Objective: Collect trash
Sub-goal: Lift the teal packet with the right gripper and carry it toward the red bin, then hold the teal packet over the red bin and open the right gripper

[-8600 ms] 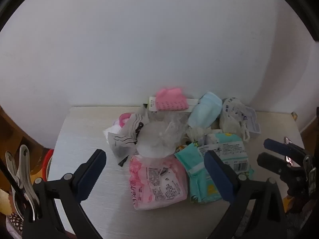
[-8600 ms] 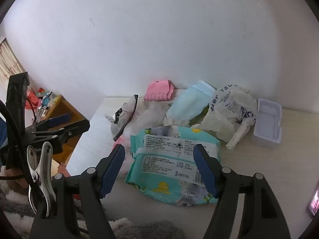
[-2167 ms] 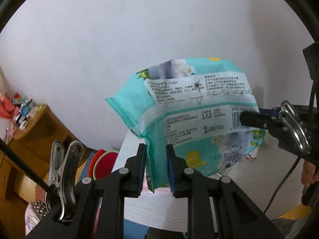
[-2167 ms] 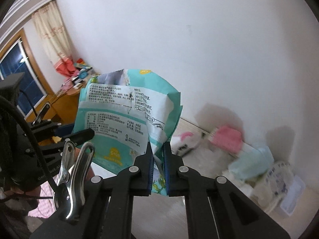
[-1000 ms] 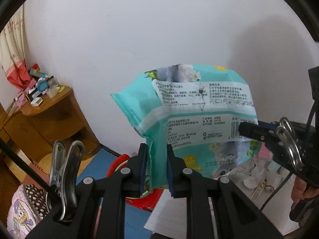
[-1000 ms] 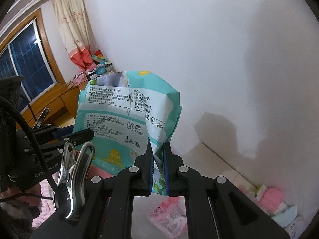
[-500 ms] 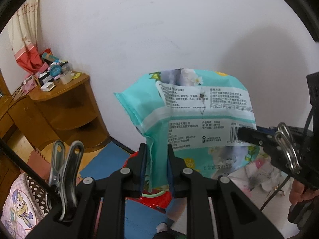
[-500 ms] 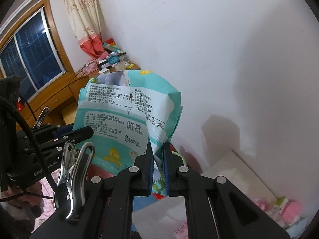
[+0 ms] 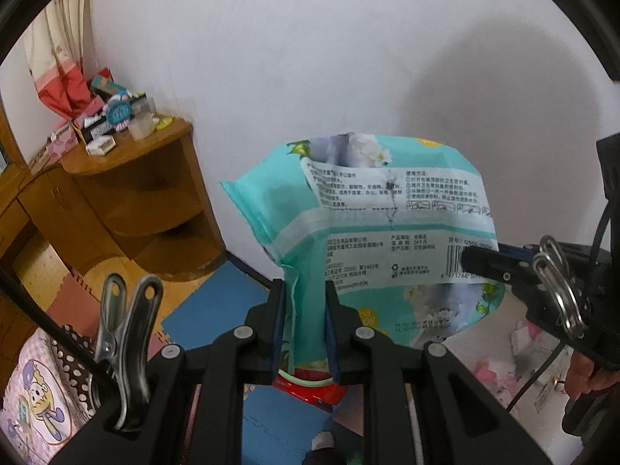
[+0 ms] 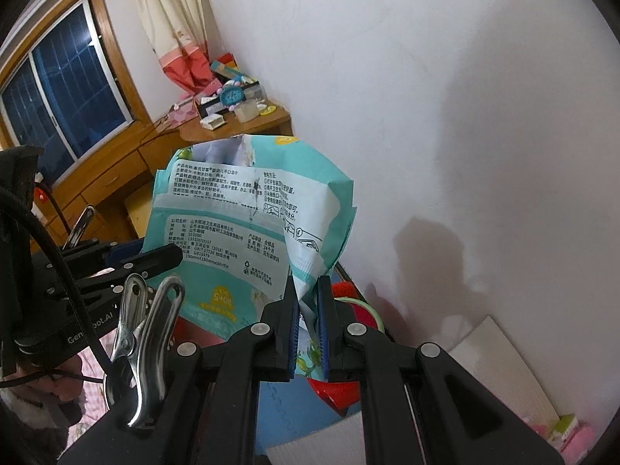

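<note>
A teal wet-wipes packet (image 9: 368,232) hangs in the air, held by both grippers. My left gripper (image 9: 304,321) is shut on its left edge. My right gripper (image 10: 308,321) is shut on its right edge; the packet (image 10: 240,228) fills the middle of the right wrist view. Each gripper shows in the other's view: the right one (image 9: 484,261) at right, the left one (image 10: 155,257) at left. A red bin (image 9: 310,385) sits on the floor directly below the packet, mostly hidden; its rim (image 10: 348,310) also shows in the right wrist view.
A wooden corner shelf (image 9: 128,178) with clutter stands at the left against the white wall. The white table (image 10: 500,372) with leftover pink trash (image 9: 523,335) lies at the right. Blue floor mat (image 9: 217,317) surrounds the bin. A window (image 10: 66,112) is at far left.
Both grippers have carried the packet leftwards, off the table and over the red bin. Both stay shut on it.
</note>
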`<state>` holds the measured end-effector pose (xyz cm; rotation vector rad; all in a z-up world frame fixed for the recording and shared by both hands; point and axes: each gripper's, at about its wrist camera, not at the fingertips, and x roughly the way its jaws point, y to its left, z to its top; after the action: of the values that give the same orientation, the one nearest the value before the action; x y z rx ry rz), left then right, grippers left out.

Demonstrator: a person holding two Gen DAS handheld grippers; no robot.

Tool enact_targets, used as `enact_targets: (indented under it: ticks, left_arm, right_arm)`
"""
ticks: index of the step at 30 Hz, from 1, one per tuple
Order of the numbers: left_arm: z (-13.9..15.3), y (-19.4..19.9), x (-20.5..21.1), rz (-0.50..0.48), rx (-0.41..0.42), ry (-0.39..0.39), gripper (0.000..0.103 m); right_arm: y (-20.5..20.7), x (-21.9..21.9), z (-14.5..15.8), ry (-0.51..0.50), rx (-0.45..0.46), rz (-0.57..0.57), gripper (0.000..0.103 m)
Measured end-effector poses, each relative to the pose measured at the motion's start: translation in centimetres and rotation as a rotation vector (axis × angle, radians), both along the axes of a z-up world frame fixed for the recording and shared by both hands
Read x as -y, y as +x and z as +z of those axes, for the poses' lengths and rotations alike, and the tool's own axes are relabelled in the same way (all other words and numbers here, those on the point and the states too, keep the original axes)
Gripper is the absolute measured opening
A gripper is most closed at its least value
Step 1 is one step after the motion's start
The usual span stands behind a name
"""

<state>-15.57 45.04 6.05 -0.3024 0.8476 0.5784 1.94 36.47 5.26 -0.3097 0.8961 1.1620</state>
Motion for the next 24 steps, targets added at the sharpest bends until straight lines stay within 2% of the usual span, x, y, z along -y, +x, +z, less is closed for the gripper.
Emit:
enact_targets:
  ticks: [4, 8, 12, 18, 24]
  left_arm:
    - [-3.7, 1.1, -2.5, 0.015, -0.038, -0.055, 0.019]
    - [-9.3, 2.3, -4.6, 0.024, -0.088, -0.118, 0.019]
    - [-15.4, 3.7, -6.4, 0.032, -0.143, -0.185, 0.019]
    - [-25.8, 4.6, -9.3, 0.089, -0.189, -0.349, 0.018]
    - [-33.8, 5.1, -10.5, 0.098, -0.26, -0.44, 0.018]
  right_arm:
    - [1.2, -2.4, -2.7, -0.05, -0.034, 0.015, 0.009]
    - [2.2, -5.0, -6.8, -0.111, -0.069, 0.029, 0.009]
    - [3.3, -7.7, -12.1, -0.182, -0.096, 0.06, 0.009]
    - [4.7, -11.6, -20.6, -0.316, -0.129, 0.105, 0.009]
    - [5.1, -15.1, -29.2, -0.466, -0.184, 0.164, 0.009]
